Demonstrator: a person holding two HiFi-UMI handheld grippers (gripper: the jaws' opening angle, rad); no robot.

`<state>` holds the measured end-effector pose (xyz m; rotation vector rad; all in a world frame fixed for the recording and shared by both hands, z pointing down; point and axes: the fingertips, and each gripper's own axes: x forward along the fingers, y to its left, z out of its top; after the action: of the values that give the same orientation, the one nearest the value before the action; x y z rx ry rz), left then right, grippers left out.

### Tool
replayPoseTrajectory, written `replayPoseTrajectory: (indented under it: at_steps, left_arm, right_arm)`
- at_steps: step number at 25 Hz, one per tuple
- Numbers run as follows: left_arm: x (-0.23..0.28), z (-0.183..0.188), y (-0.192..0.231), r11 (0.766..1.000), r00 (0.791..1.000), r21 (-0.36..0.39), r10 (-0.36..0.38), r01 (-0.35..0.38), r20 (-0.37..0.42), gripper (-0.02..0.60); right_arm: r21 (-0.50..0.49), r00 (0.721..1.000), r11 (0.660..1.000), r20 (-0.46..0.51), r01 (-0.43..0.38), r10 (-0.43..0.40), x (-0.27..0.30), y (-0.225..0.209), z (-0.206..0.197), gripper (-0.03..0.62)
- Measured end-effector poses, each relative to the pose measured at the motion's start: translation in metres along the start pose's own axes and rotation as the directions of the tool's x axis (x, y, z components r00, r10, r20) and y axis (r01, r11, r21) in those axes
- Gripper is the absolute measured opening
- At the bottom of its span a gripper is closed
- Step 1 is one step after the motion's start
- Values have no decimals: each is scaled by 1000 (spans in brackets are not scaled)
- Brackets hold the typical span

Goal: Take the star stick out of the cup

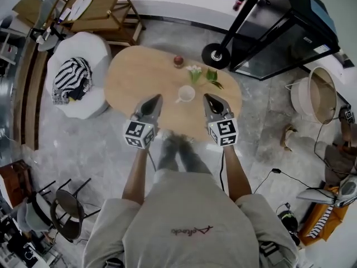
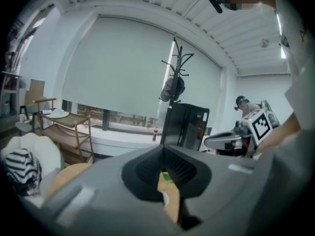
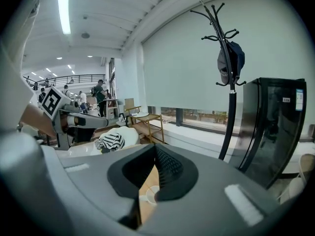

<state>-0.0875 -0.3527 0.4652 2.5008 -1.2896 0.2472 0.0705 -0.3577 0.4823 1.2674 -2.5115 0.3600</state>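
star stick [image 1: 194,71]: a white star on a green stem. It seems to rise out of the cup, ahead of both tool tips and a little nearer the right one. Nothing touches it.
cup [image 1: 186,94]: white, with its handle toward the left tool. It stands on the bench between the two tips and just ahead of them.
left tool [image 1: 157,98]: jaws shut together and empty, short of the cup.
right tool [image 1: 207,96]: jaws meet tip to tip and hold nothing, also short of the cup.
step in hand: the reach, as I judge it, since no grip is made yet.
doing it well: open one tool before it arrives and meet the stem above the rim, not the star. Draw it straight up along its own line. A light cup may ride up or tip, so the other tool could steady its wall.
bench [image 1: 128,82]: oval wood. Green leaves [image 1: 213,77] lie just beyond the right tip, and a red round thing [image 1: 178,61] lies beyond the cup.
head view alone: shows both tools, the stick and the layout together.
right tool view alone: shows the cup rim [image 3: 149,194] through the slit under its tips, and a coat stand [image 3: 227,82] ahead. I cannot make out the stick there.
left tool view alone: shows a sliver of white rim and a speck of green in its slit.
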Motion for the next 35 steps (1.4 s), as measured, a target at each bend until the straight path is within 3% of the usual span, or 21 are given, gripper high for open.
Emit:
replayPoseTrajectory:
  at_steps: [9, 18, 26, 35]
  left_arm:
    - [20, -58, 31, 997, 998, -68, -31, 27, -56, 0]
    - [46, -137, 51, 990, 992, -136, -41, 25, -117, -2]
    - [51, -202, 62, 986, 987, -165, -29, 3, -156, -1]
    - [80, -269, 70, 986, 977, -163, -74, 42, -197, -1]
  right_arm:
    - [49, 997, 998, -69, 31, -27, 41, -2, -54, 6]
    - [118, 988, 992, -155, 33, -14, 72, -2, -140, 6]
    - [146, 978, 989, -209, 15, 16, 89, 10, -200, 6]
    - [143, 976, 990, -217, 20, 12, 108, -3, -244, 6]
